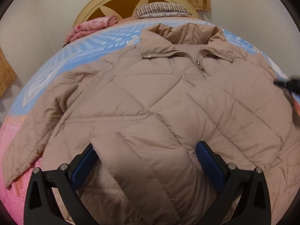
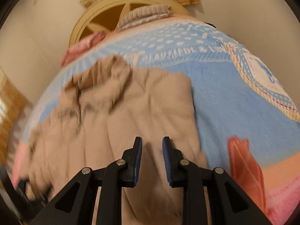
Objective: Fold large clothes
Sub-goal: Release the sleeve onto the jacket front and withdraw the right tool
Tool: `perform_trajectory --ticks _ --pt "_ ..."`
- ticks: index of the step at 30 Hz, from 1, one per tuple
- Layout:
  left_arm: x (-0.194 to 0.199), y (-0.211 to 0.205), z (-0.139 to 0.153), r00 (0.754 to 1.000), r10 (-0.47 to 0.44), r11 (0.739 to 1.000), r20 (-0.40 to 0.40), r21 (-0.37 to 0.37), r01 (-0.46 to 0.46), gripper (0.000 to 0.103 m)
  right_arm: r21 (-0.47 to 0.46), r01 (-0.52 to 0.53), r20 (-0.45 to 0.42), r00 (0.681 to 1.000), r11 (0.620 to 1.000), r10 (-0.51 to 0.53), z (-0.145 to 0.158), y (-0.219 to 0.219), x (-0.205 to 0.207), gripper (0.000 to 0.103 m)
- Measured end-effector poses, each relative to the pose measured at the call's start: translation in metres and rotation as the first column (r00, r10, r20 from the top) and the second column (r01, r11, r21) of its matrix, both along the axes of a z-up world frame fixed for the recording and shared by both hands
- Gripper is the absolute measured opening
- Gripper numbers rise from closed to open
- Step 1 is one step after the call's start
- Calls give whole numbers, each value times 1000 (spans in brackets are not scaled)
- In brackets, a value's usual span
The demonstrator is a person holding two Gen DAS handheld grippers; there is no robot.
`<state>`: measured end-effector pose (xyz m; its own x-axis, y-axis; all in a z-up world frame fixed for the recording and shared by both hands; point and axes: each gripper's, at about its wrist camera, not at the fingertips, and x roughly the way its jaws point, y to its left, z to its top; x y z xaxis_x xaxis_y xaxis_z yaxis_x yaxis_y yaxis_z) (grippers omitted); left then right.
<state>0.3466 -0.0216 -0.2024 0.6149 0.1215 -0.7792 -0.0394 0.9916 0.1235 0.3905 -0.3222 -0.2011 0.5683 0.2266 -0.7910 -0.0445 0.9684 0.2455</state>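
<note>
Beige quilted jacket (image 1: 150, 97) spread on blue blanket (image 2: 225, 86), left claw (image 1: 148, 150) clamping sleeve, right claw (image 2: 151, 144) narrowly parted, empty

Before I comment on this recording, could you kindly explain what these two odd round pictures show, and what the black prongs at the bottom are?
Each picture comes from a fisheye camera mounted on a hand-held gripper; a person carries one in each hand. The black prongs with blue pads are the gripper's two fingers.

The left-hand view shows the left gripper with its fingers wide apart around a thick fold of the beige quilted zip-up jacket, seemingly holding it. The right-hand view is blurred: the right gripper has its fingers narrowly apart, with nothing between them, above the same jacket.

The jacket lies spread, front up, on a bed covered by a blue and pink patterned blanket, with a cream wooden headboard behind.
</note>
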Motion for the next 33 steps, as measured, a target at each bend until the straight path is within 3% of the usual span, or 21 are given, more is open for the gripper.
perform_trajectory --ticks 5,8,12,15,18,24,27,29,33 --pt "2 0 -4 1000 -3 1000 5 -1 3 103 6 -12 -10 1000 1000 12 -14 0 2 22" --pt "-2 2 -4 1000 0 1000 12 -11 0 103 -54 -1 -10 1000 999 1 3 5 -7 23" --pt "-3 3 -3 1000 -1 1000 15 -22 1 103 -22 -33 24 999 999 34 24 11 -39 23" --pt "-6 4 -3 1000 -2 1000 21 -23 3 103 -92 -62 -33 998 994 59 4 16 -42 23" --pt "-7 6 -3 1000 -3 999 23 -40 4 103 -62 -35 -34 999 997 33 -1 11 -42 23" --pt "-6 6 -3 1000 -3 999 21 -43 3 103 -104 -7 58 998 995 13 39 33 -56 23" --pt "-6 6 -3 1000 -3 999 21 -43 4 103 -41 -61 92 994 997 65 54 61 -55 23" --pt "-6 6 -3 1000 -3 999 21 -42 4 103 17 -122 38 992 992 121 42 86 -46 24" --pt "-6 6 -3 1000 -3 999 21 -48 4 103 -65 -161 -32 987 985 159 -1 118 -37 25"
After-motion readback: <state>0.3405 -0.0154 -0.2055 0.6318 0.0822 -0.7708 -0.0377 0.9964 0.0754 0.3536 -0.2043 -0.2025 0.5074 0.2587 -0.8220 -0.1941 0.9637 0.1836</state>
